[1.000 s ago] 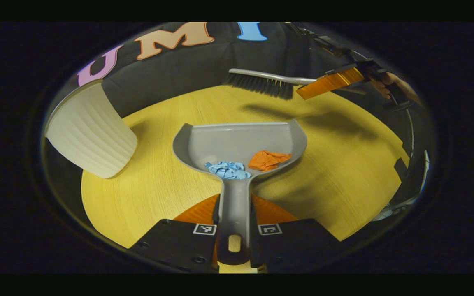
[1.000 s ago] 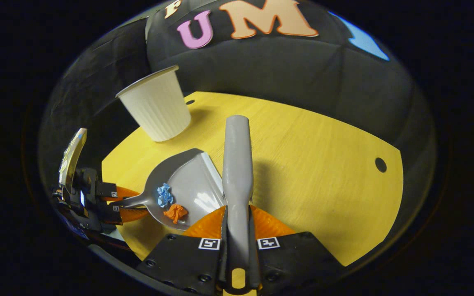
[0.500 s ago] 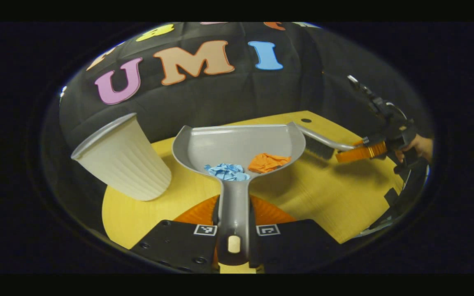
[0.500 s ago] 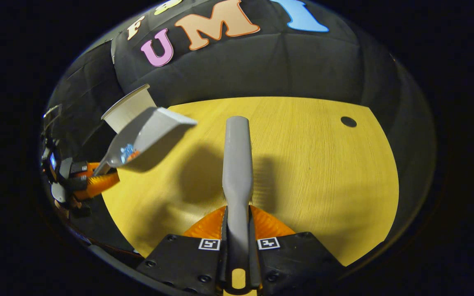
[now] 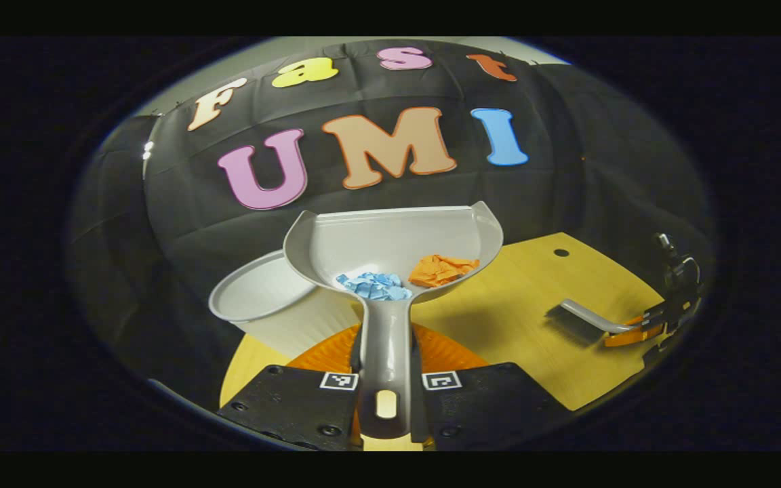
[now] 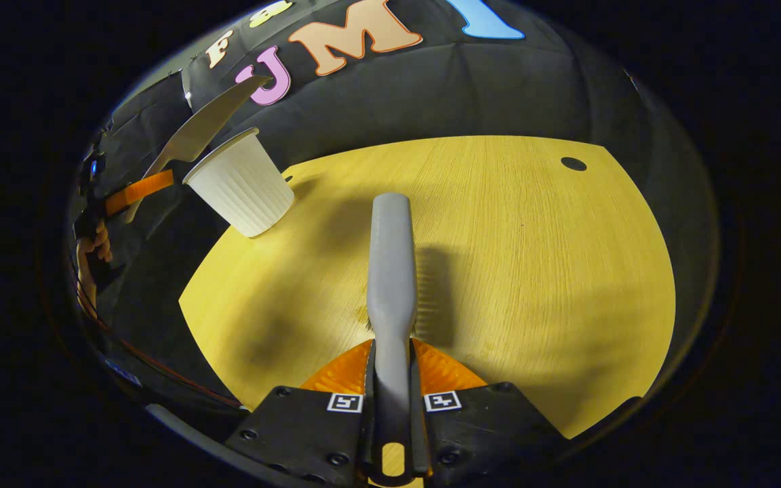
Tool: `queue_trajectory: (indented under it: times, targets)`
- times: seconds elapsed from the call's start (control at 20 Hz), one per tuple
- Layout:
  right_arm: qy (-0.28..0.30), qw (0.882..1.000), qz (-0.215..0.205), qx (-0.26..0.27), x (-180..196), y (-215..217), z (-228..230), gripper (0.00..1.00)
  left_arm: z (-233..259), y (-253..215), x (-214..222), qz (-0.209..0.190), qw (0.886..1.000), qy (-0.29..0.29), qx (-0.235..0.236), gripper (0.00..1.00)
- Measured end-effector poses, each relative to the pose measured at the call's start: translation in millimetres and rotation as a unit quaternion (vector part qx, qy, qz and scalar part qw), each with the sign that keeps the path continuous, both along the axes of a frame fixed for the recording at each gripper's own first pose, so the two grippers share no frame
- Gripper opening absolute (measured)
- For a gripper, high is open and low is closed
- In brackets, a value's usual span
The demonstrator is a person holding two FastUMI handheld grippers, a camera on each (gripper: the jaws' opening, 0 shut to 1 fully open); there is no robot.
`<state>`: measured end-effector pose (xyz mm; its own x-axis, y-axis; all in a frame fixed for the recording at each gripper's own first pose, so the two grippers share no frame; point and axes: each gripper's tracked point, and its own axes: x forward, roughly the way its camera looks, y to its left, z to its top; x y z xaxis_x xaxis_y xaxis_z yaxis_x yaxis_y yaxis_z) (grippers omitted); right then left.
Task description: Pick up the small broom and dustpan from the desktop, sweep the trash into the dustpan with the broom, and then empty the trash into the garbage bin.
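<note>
My left gripper [image 5: 386,369] is shut on the handle of the grey dustpan [image 5: 390,240], which is held up in the air. A crumpled blue scrap [image 5: 373,285] and a crumpled orange scrap [image 5: 441,269] lie in the pan near the handle. The white ribbed garbage bin [image 5: 265,308] stands just below and left of the pan. My right gripper [image 6: 392,393] is shut on the handle of the small grey broom [image 6: 390,264], low over the yellow desktop [image 6: 533,257]. In the right gripper view the dustpan [image 6: 197,132] hangs above the bin [image 6: 241,183]; the left gripper view has the broom [image 5: 584,320] at far right.
A person's hand [image 6: 92,251] holds the left gripper at the left edge of the right gripper view. The desktop has a small round hole [image 6: 573,163] near its far right corner. The black cloth wall closes the back.
The dustpan has been lifted off the desktop and carried over toward the bin, now above its rim. The broom has come down lower, near the desktop, and stayed to the right.
</note>
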<state>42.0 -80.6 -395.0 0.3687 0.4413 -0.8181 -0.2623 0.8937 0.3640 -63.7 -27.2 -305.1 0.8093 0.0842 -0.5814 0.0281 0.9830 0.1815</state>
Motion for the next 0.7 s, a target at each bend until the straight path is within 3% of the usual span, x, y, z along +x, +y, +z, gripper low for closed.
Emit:
queue_trajectory:
  times: [0.4, 0.7]
  targets:
    - [0.004, 1.000, 0.008, 0.008, -15, -5, 8, 0.17, -11, 3, 5, 0.061, 0.993, 0.009, 0.101, 0.19]
    - [0.016, 0.999, 0.030, 0.008, -22, -6, 9, 0.17, 0, 16, 0, 0.036, 0.963, 0.071, 0.258, 0.20]
